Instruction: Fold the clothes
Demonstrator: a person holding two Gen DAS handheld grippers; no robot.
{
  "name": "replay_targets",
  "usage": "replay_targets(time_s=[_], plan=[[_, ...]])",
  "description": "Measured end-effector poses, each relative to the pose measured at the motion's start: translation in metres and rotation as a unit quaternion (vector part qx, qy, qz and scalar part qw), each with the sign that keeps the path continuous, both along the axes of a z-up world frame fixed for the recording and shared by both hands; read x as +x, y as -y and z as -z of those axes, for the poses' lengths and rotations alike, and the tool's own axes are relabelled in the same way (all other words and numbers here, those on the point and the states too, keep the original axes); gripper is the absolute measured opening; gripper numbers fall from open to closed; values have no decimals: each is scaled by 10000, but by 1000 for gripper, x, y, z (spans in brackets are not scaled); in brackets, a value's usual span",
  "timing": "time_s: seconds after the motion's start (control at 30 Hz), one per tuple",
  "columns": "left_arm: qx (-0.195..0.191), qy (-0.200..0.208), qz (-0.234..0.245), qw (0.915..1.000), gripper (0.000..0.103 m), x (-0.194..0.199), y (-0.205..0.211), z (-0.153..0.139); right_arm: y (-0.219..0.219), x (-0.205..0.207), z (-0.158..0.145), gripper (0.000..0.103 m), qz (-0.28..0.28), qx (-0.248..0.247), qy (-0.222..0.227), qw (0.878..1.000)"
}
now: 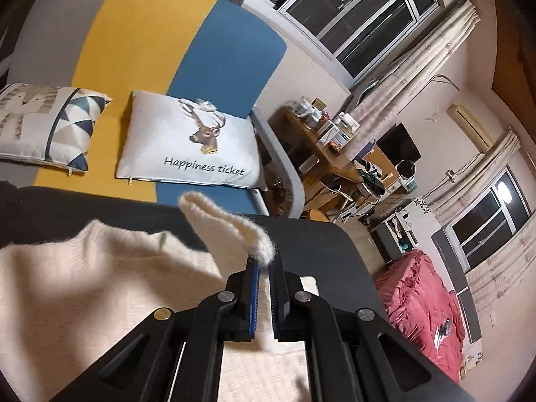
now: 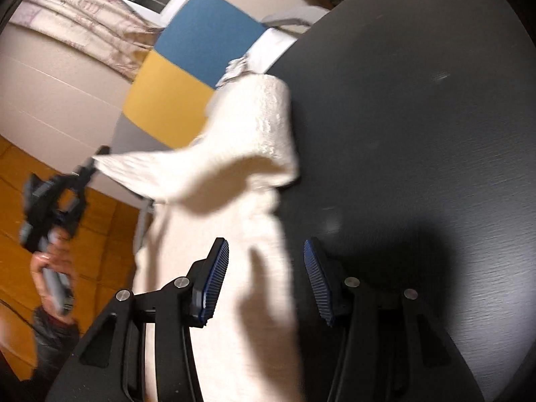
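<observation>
**Q:** What did the two wrist cameras catch over the dark desk (image 2: pixel 418 127)?

**A:** A cream knitted sweater (image 1: pixel 83 284) lay spread across the desk, one edge of it lifted clear. The left hand-held gripper (image 1: pixel 264 264) was pinched down on a fuzzy fold of that edge, its blue pads nearly together with wool between them. In the right wrist view the same gripper (image 2: pixel 92 162) held the cloth up off to the side, the raised flap sagging in a soft arc back to the desk.

**Q:** And the right hand-held gripper (image 2: pixel 266 251)?

**A:** It stood wide, holding nothing, one finger either side of a strip of sweater lying on the desk.

**Q:** How would the garment handle?

**A:** It looked light, limp and fluffy, not slippery or fragile. It drooped wherever it was unsupported, so a single pinch appeared likely to drag the rest along. A hem, cuff or shoulder seam seemed the best hold, with the ribbed pads taking a thick bite.

**Q:** How far along was the folding?

**A:** One flap was in the air; beyond that, the pictures did not settle it.
</observation>
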State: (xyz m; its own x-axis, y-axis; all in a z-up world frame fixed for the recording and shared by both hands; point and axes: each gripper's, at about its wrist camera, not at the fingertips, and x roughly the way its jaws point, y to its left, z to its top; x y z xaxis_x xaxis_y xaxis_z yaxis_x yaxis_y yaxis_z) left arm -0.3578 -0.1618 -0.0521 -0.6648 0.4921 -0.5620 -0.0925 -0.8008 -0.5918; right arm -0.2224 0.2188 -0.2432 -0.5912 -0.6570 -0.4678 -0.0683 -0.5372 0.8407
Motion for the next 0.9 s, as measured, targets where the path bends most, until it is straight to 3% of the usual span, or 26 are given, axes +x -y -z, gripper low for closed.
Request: replay_targets(time_s=[0.07, 0.13, 0.17, 0.3, 0.53, 0.7, 0.8, 0.9], plan=[[-2, -36, -20, 10000, 4, 3, 6, 2, 0, -6, 5, 53, 79, -859, 3, 9963], [21, -72, -64, 10000, 4, 6, 13, 2, 0, -11, 11, 84, 157, -1712, 7, 9851], [35, -83, -78, 9999, 4, 7, 17, 2, 0, -15, 13, 90, 197, -2055, 15, 9785], [70, -114, -76, 9999, 4, 9, 24, 2, 8, -40, 12, 92, 379, -2254, 140, 9734], [409, -449, 45, 9981, 4, 14, 28, -19, 24, -73, 25, 92, 513, -1840, 620, 9796], [148, -742, 177, 9970, 4, 20, 23, -39, 22, -85, 28, 92, 793, -2209, 363, 9714], [-23, -623, 35, 9981, 4, 26, 32, -28, 14, -86, 27, 92, 1140, -2160, 261, 9694], [-170, -232, -239, 9993, 4, 30, 52, 4, 11, -88, 29, 92, 1249, -1944, 305, 9725]])
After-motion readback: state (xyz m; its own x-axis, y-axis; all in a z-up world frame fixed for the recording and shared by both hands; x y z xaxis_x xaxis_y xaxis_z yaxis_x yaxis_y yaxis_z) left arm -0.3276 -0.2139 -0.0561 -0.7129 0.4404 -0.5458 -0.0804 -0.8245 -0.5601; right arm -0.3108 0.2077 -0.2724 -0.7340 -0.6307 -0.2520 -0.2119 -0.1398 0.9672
